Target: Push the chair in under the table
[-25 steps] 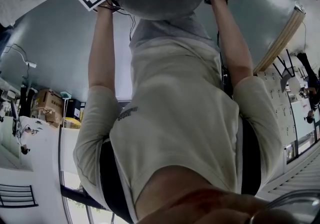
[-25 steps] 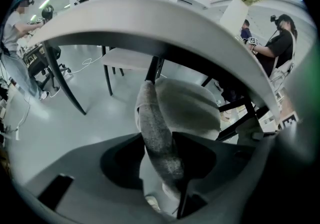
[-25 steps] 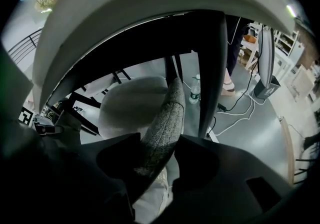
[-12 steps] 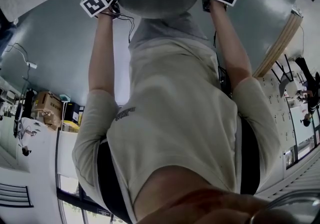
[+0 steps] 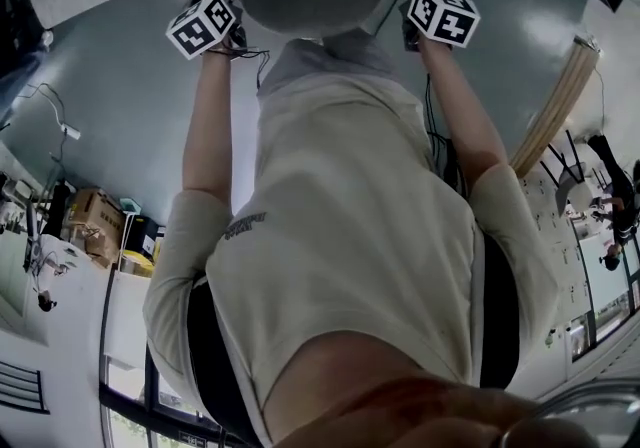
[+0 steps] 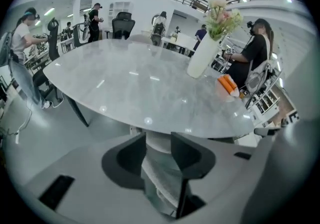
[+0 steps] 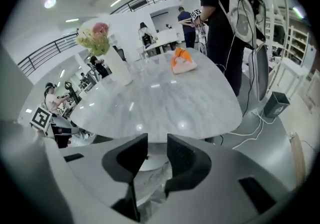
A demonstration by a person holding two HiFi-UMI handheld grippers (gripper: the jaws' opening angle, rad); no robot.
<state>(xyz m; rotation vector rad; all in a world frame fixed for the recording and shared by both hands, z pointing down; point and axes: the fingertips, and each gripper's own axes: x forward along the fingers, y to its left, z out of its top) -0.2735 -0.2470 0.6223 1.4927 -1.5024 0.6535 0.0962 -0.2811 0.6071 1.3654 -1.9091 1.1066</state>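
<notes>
Both grippers (image 6: pixel 158 144) (image 7: pixel 157 149) higher; fingers (image 6: pixel 187 150) closing, empty.

Upper right in the left gripper view I see a white vase (image 6: pixel 201 59) of pink flowers (image 6: pixel 220 13), with something orange (image 6: pixel 227 85) just right of its foot. A person in black (image 6: pixel 255 50) is behind them. Cardboard boxes (image 5: pixel 92 214) sit at the head view's left edge. A white cable (image 7: pixel 252 128) trails at the right gripper view's right.
</notes>
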